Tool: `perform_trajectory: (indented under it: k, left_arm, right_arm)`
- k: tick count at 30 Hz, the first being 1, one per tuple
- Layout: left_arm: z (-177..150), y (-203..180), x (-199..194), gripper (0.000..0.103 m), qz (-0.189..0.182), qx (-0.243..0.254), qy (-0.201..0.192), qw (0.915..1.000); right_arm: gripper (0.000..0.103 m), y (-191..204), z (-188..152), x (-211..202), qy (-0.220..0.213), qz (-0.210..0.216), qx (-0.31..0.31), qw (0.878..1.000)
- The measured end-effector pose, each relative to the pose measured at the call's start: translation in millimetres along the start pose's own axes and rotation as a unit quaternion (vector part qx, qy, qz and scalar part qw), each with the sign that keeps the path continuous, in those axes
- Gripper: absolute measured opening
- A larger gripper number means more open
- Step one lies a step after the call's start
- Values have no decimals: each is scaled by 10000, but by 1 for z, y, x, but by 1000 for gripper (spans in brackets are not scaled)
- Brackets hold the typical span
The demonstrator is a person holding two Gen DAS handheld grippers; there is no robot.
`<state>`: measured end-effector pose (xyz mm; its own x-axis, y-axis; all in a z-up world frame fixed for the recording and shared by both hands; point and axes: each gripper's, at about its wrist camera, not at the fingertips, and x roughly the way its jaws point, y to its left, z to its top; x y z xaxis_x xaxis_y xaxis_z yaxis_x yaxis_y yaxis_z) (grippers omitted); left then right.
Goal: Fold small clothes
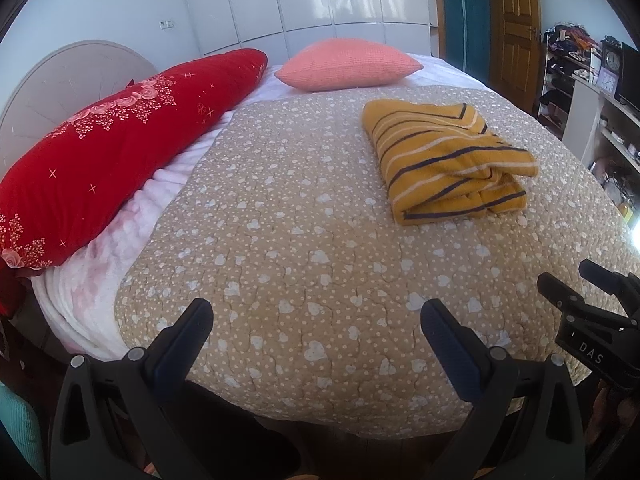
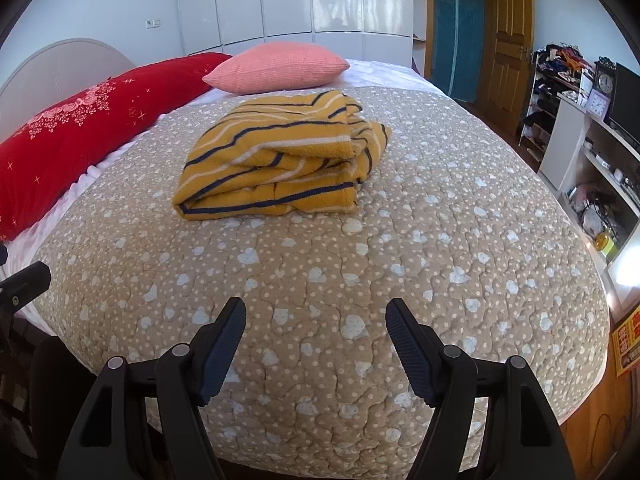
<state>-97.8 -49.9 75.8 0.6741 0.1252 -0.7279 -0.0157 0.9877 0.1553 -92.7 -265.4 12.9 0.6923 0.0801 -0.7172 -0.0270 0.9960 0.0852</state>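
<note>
A yellow garment with dark and white stripes (image 1: 448,160) (image 2: 280,156) lies folded in a thick bundle on the beige heart-print quilt (image 1: 304,240) (image 2: 360,248), toward the far half of the bed. My left gripper (image 1: 316,316) hovers open over the near edge of the quilt, nothing between its fingers, well short of the garment and to its left. My right gripper (image 2: 316,316) is also open and empty above the near quilt edge, with the garment ahead of it. Part of the right gripper (image 1: 592,320) shows at the right edge of the left wrist view.
A long red flowered pillow (image 1: 108,140) (image 2: 80,120) lies along the headboard side on the left. A pink cushion (image 1: 348,64) (image 2: 280,62) sits at the far end. White wardrobes stand behind; a wooden door (image 2: 508,28) and cluttered shelves (image 2: 592,128) are on the right.
</note>
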Motion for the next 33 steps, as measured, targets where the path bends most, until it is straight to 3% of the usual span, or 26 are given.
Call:
perform_trajectory:
  k: [11,20,24,29,33]
  left_arm:
    - [9,-11,24,103,-60,130,182,9997]
    - [20,-16,41,103,-184,164,231,9994]
    - [29,-17,54,103,-449,163,250,9985]
    - [51,-24,64,103,-747,324,-57,9967]
    - [67,-27,76,103,-987,279,25,9947]
  right_arm:
    - [77,-12,4,17,80,-6,201,9998]
    - [77,-25,13,18,-183,-56,411,9990]
    - [77,-26,22,26,-178,-72,411,9990]
    - [77,-22,39,39,-233,-93,327,9992]
    - [77,-24,56,46,-341,-117,403,9985]
